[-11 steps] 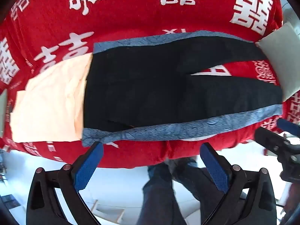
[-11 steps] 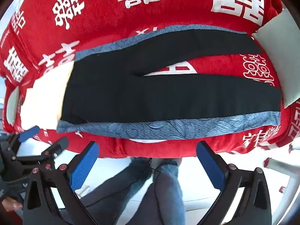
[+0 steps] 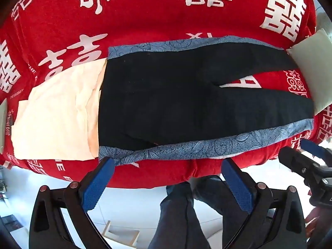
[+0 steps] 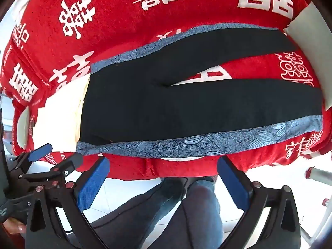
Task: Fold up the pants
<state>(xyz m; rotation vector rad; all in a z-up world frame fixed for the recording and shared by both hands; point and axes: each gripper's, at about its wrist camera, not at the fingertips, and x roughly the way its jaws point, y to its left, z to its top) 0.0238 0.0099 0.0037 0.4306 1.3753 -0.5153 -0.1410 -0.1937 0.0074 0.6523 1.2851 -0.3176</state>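
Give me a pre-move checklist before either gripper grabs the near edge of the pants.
1. Left gripper open, holding nothing: ok.
2. Right gripper open, holding nothing: ok.
3. Pants spread flat on the red blanket, legs apart: ok.
4. Near blue trim uncovered and facing both grippers: ok.
5. Grippers touching the fabric: not ok, both hang short of the bed edge.
6. Cream cloth clear of the waistband: cannot tell, it meets the waist edge and may lie under it.
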